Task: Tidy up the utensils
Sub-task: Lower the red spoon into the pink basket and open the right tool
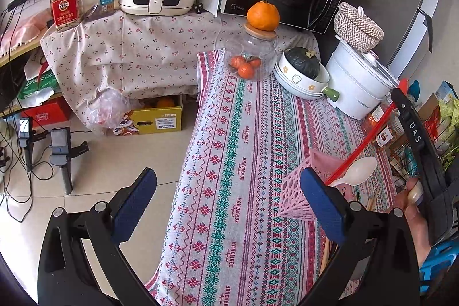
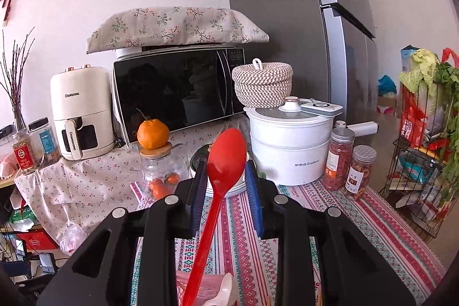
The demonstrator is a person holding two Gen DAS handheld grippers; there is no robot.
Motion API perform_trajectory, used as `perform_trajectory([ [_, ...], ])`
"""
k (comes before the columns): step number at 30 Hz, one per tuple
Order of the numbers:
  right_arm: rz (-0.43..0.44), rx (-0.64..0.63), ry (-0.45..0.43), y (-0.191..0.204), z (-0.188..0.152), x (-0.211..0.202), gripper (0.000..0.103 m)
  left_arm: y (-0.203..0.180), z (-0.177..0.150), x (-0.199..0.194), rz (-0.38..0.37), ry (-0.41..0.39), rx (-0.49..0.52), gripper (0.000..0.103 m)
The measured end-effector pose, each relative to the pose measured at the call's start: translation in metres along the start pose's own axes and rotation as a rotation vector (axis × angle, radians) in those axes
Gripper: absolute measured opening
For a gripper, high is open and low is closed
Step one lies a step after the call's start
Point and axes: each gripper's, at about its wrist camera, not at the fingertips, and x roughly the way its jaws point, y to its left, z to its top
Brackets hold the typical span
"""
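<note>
right gripper (image 2: 226, 185), seen from its own camera: the two blue pads sit either side of a red spoon (image 2: 222, 177), bowl upward and handle slanting down between them; whether the pads actually press the handle cannot be told. the spoon is glossy, translucent red plastic, its bowl oval, its handle long and thin. the handle's lower end runs down into a pink holder (image 1: 298, 191), a perforated plastic basket standing on the patterned tablecloth (image 1: 246, 162); a white spoon (image 1: 358, 171) leans in the same holder, bowl up. left gripper (image 1: 228, 197): pads spread wide, holding nothing, its right pad just beside the holder's near wall, its left pad out past the table's left edge, over the tiled floor (image 1: 114, 162). bare cloth lies ahead of the left gripper up to a glass jar (image 1: 249, 56) with an orange (image 1: 263, 15) on its lid. behind the holder stand stacked bowls (image 1: 301, 79) and a white pot (image 1: 355, 85); to its right, a wire rack (image 2: 416, 177).
</note>
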Motion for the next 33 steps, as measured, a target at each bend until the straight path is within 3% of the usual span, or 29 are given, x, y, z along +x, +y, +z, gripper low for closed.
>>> perform_trajectory([
  [3,0.029,0.022,0.038,0.0,-0.006,0.002,0.03,0.001,0.0,0.0,-0.005,0.001,-0.003,0.096],
  [5,0.062,0.044,0.064,-0.003,-0.005,0.001,0.045,-0.001,-0.001,0.0,-0.009,-0.002,-0.003,0.096],
  [9,0.108,0.072,0.098,-0.016,0.006,-0.008,0.053,-0.009,-0.003,0.002,-0.016,0.003,0.014,0.096],
  [15,0.177,0.099,0.23,-0.054,0.02,-0.024,0.083,-0.026,-0.012,0.003,-0.063,0.03,0.033,0.096],
  [19,0.156,0.105,0.364,-0.09,0.011,-0.025,0.088,-0.039,-0.022,0.007,-0.086,0.06,0.06,0.096],
  [25,0.081,0.141,0.475,-0.144,-0.014,-0.025,0.091,-0.056,-0.038,0.013,-0.093,0.095,0.114,0.096],
  [33,0.011,0.138,0.678,-0.186,-0.046,-0.003,0.091,-0.077,-0.054,0.031,-0.075,0.152,0.182,0.096],
])
